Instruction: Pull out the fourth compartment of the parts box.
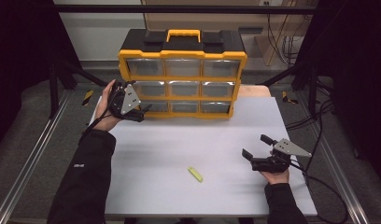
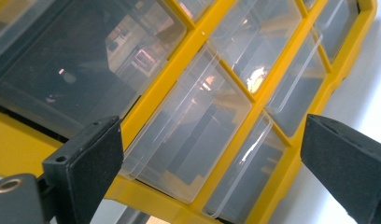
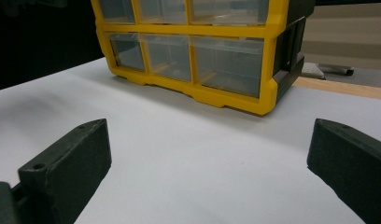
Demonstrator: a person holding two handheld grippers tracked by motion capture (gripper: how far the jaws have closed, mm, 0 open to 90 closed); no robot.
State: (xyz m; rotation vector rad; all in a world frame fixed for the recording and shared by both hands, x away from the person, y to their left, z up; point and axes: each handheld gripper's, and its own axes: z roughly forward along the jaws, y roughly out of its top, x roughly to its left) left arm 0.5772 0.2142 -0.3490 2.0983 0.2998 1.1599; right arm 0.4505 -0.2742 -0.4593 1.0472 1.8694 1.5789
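Note:
A yellow and black drawer cabinet with clear drawers stands at the back middle of the white table. My left gripper is open right at the cabinet's lower left corner, held sideways. In the left gripper view its jaws frame the left column of clear drawers from close up, touching none. My right gripper hovers open over the table's front right, empty. The right gripper view has it facing the cabinet from a distance. A small yellow-green piece lies on the table near the front middle.
Metal rails run along both sides of the table. Cables trail on the floor to the right. A strip of wooden top shows behind the white sheet at the cabinet's right.

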